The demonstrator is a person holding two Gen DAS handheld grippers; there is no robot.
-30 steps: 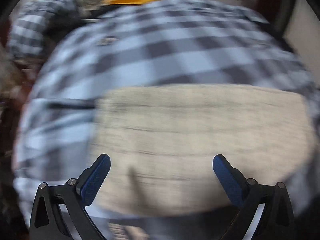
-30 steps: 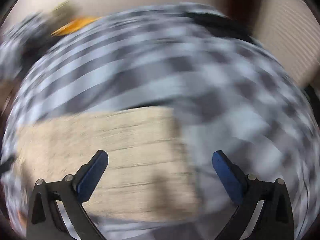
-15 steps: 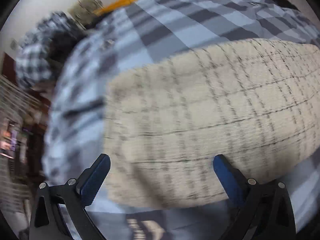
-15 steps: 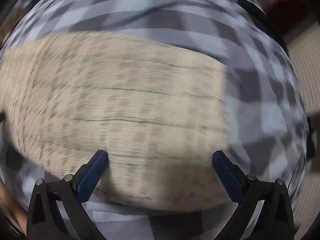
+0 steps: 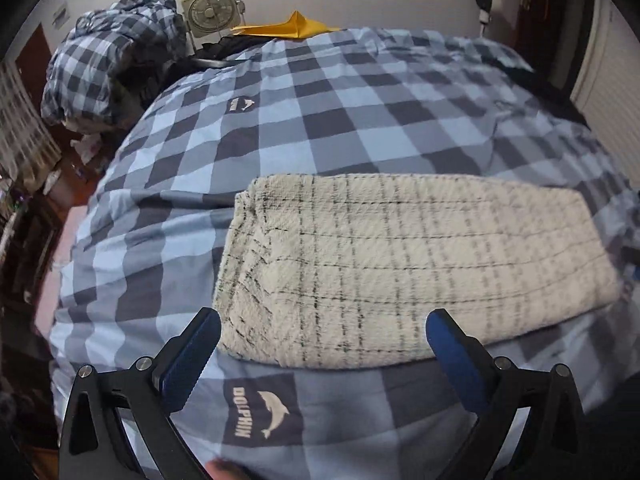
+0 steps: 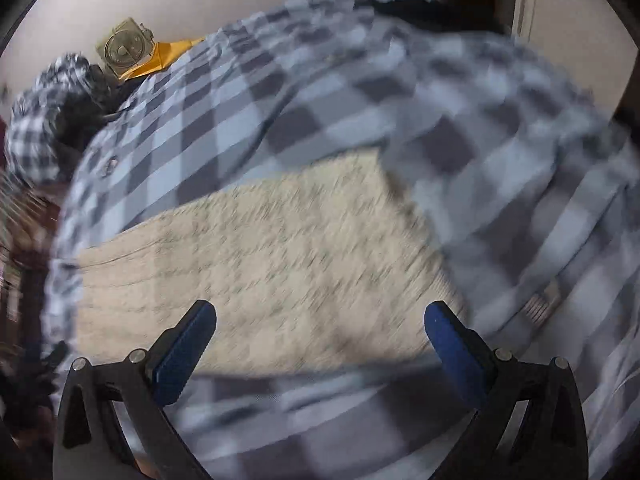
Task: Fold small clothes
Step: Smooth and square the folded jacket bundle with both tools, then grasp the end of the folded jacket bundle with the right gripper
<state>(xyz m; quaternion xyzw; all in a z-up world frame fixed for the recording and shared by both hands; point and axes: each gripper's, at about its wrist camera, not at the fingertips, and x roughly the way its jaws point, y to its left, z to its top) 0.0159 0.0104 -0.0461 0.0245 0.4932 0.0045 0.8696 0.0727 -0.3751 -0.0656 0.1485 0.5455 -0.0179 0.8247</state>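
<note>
A cream fuzzy garment with thin dark check lines (image 5: 408, 268) lies folded into a long flat rectangle on a blue and grey checked bedcover (image 5: 320, 120). My left gripper (image 5: 322, 340) is open and empty, above the garment's near left edge. The garment also shows in the right wrist view (image 6: 264, 276), blurred. My right gripper (image 6: 320, 338) is open and empty over its near right part.
A heap of checked bedding (image 5: 112, 52) sits at the far left by a small fan (image 5: 210, 10) and a yellow item (image 5: 292, 28). The bed drops off to the floor at the left (image 5: 60, 240). A dark door frame (image 5: 552, 20) stands at the far right.
Both grippers have swung and pulled back from the garment, still open. The left view has steadied and now shows the whole bed; the right view is still moving.
</note>
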